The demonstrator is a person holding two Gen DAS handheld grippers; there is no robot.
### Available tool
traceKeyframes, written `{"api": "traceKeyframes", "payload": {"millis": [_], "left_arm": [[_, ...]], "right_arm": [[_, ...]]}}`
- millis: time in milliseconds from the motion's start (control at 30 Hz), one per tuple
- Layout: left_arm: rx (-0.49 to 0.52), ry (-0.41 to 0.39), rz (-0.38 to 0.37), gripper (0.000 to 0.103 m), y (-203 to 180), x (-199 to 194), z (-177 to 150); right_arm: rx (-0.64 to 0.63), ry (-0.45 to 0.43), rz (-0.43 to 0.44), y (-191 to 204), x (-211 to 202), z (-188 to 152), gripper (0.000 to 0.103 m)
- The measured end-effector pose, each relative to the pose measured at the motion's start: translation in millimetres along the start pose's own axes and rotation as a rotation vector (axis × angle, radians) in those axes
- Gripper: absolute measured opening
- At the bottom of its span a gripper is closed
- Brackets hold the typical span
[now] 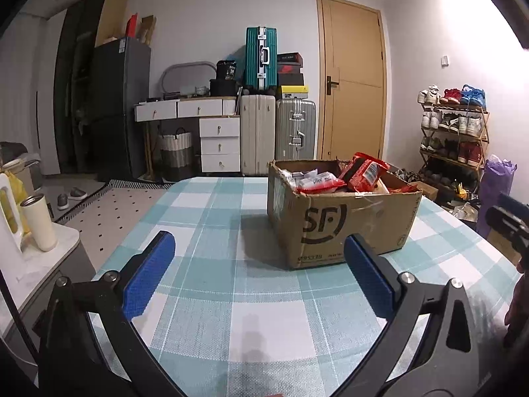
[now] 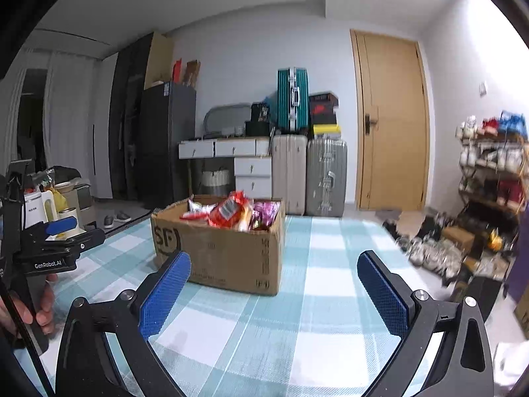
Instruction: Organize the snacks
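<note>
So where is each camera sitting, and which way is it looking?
Left wrist view: sits on the left tongs, looking across the checked table at the snack box; the open blue pads show.
Right wrist view: sits on the right tongs, facing the same box from its right; a hand holding the other tongs shows.
Shared: box, table, suitcases, door.

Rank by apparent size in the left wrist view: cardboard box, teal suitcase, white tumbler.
1. Cardboard box, largest, though it is nearest the camera.
2. Teal suitcase.
3. White tumbler, smallest; its nearness makes true size unsure.
</note>
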State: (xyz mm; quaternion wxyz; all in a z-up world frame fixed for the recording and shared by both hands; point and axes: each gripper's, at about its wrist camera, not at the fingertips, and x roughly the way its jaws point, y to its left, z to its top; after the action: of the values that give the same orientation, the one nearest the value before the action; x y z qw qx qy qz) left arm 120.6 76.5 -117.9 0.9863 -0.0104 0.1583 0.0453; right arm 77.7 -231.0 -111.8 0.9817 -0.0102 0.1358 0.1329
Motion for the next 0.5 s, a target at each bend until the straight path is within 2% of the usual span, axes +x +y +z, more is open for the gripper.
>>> {"api": "traceKeyframes", "payload": {"millis": [133, 500], "left_arm": [[0.034, 0.000, -0.006, 0.102, -6.7, 4.0, 0.9], [0.014, -0.013, 0.008, 0.102, -3.0, 2.2, 0.8]], "right_arm": [[0.000, 0.055, 0.010, 0.8, 15.1, -0.7, 0.103], [-0.028, 0.046, 0.020, 8.4, 21.0, 0.2, 0.103]]}}
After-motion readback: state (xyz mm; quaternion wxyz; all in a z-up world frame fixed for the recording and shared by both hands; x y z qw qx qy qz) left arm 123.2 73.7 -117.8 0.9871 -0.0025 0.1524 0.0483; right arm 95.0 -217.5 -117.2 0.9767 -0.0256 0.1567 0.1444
